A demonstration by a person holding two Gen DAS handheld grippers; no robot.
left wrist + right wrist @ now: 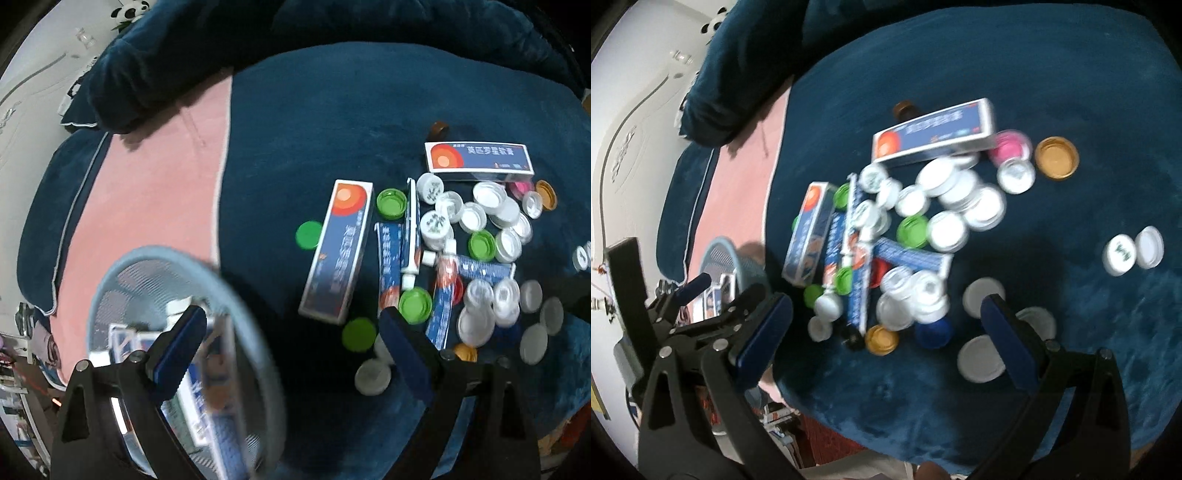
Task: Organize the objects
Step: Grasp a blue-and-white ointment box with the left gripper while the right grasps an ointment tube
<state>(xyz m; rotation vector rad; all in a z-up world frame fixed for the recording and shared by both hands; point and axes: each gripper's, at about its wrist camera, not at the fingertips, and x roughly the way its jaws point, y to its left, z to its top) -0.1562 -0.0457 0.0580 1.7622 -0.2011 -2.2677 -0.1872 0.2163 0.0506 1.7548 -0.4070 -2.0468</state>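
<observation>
A heap of bottle caps [484, 218] in white, green, gold and pink lies on a dark blue blanket with ointment tubes [389, 269] and two blue-and-white boxes, one near [338, 247] and one far [478, 158]. A light blue mesh basket [122, 273] holds more boxes and a tube at the left. My left gripper [291, 343] is open and empty, its left finger over the basket. My right gripper [882, 328] is open and empty above the near caps [912, 295]. The basket [718, 254] and the boxes [809, 236] show in the right wrist view too.
A pink sheet [147, 192] lies left of the blanket, with dark blue pillows [155, 74] behind. Two caps [1132, 253] lie apart at the right. A white headboard [635, 122] is at the far left. My left gripper [687, 291] shows beside the basket.
</observation>
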